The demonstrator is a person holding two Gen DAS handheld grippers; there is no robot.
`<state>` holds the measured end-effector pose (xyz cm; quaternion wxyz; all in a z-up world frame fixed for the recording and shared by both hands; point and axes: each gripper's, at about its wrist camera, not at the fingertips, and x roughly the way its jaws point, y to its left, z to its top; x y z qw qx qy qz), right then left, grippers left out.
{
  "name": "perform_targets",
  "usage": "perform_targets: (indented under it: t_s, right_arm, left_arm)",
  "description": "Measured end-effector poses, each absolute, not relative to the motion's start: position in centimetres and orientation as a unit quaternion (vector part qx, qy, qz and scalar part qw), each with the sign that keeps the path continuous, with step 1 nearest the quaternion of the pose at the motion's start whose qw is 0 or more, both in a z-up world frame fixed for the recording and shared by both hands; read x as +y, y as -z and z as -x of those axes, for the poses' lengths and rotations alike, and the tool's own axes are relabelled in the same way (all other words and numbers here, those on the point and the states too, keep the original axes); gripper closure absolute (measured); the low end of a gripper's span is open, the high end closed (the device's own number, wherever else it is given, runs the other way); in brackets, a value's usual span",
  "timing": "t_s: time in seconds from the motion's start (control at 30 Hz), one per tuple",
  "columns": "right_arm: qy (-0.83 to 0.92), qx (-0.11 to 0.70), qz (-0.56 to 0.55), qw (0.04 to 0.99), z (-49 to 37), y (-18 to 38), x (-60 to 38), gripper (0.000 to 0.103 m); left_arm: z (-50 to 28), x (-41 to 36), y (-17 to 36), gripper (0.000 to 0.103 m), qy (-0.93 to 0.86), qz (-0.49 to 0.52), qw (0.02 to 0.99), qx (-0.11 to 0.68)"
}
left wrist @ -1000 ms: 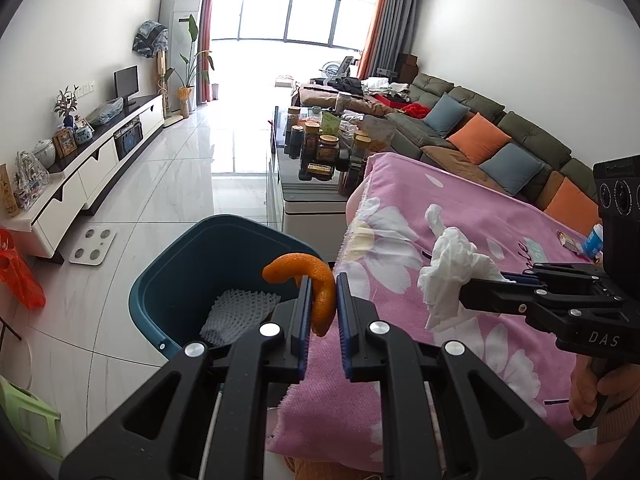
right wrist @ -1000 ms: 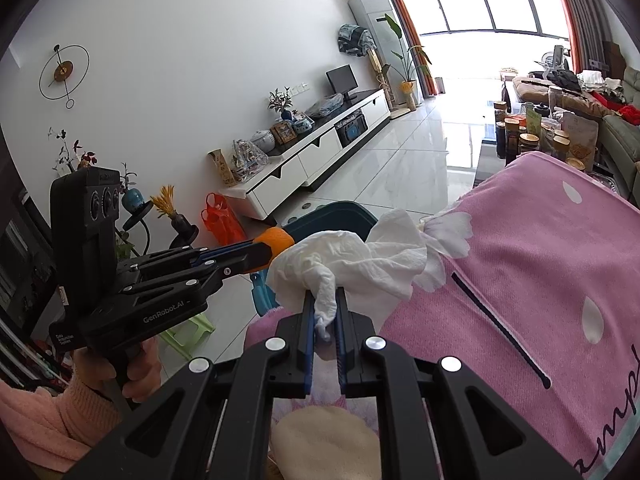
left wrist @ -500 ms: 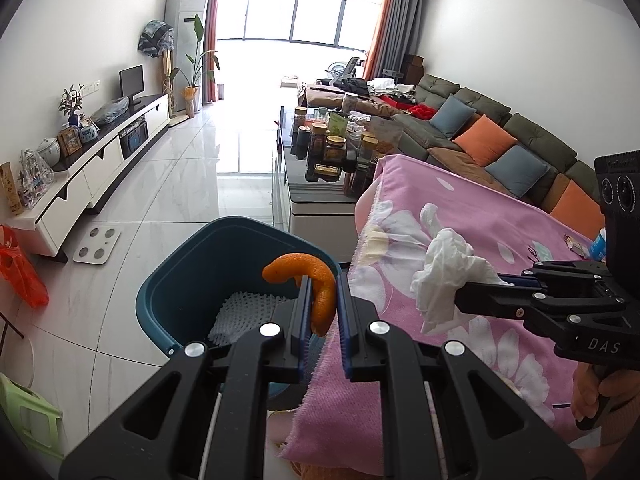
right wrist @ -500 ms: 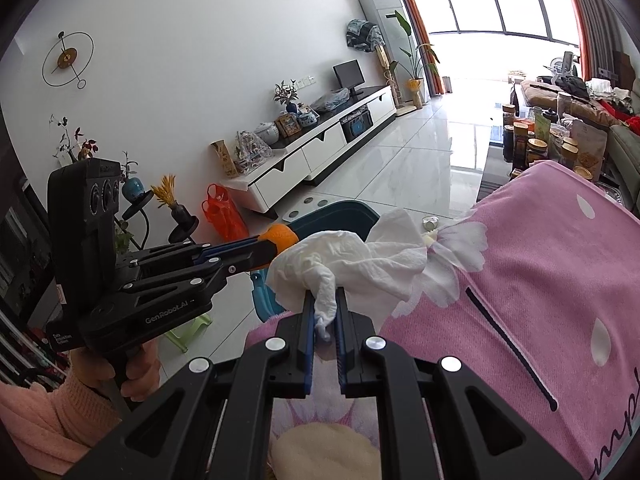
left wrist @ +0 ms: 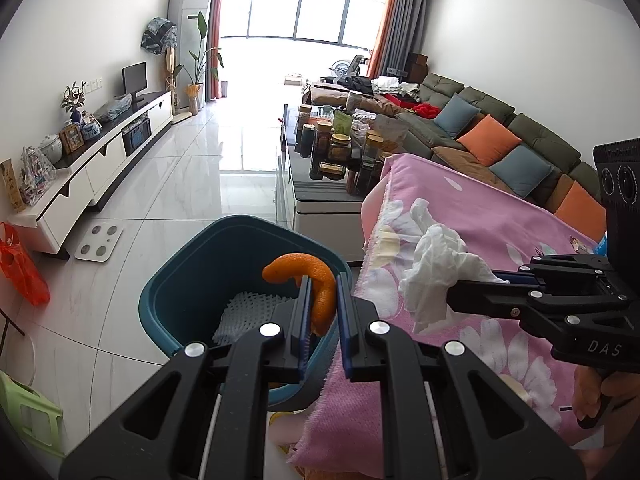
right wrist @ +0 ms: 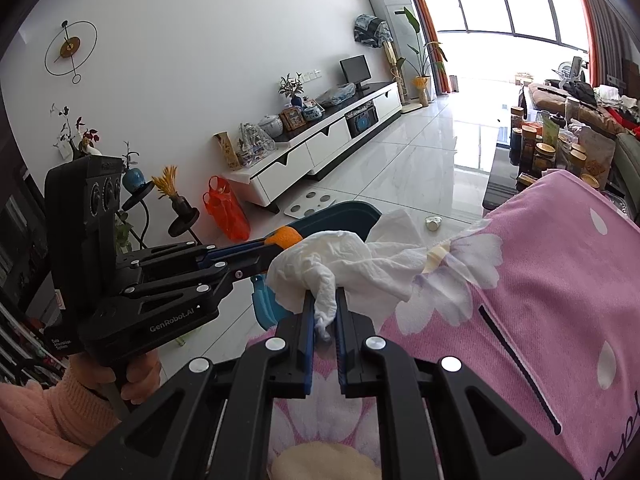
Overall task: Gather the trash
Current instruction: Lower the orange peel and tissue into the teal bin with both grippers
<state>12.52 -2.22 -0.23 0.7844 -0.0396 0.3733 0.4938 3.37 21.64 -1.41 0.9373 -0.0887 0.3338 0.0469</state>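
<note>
Left gripper (left wrist: 320, 300): I have its black jaws closed on the curled orange peel (left wrist: 316, 284); the blue pads press the peel's lower end from both sides, and the curl sticks up past the tips.

Orange peel, place: I see it hanging over the open mouth of the round teal plastic bin (left wrist: 192, 264), above the near side of the rim.

Right gripper (right wrist: 323, 312): I have it clamped on the crumpled white paper tissue (right wrist: 340, 264); a twisted tail of tissue runs down between the pads and the bulk fans out above the tips.

Tissue, place: to the right of the teal bin, over the edge of the pink flowered blanket (left wrist: 500, 240), not over the bin's mouth. From the left wrist camera it sits just beside the peel, the two apart.

Teal bin: it stands on the pale tiled floor (left wrist: 180, 184), right against the blanket's hanging edge. Inside I can see a piece of white foam net (left wrist: 248, 312) lying at the bottom.

Beyond the bin: a low dark table crowded with jars (left wrist: 336, 148), then a long green sofa (left wrist: 480, 120) with orange and blue cushions.

Left of the bin: a white bathroom scale (left wrist: 99, 237) flat on the floor, and an orange plastic bag (left wrist: 20, 268) further out.

Hands: I can see a hand (right wrist: 132, 376) in a pink sleeve wrapped round the left gripper's handle.
</note>
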Motion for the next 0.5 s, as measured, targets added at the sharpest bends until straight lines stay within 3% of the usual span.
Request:
perform_targets:
  t_s: [0.5]
  right_arm:
    - [-0.498, 0.383, 0.052, 0.776, -13.4, 0.5, -0.2, 0.095]
  left_arm:
    - [-4.0, 22.3, 2.0, 0.091, -0.053, 0.092, 0.936, 0.335]
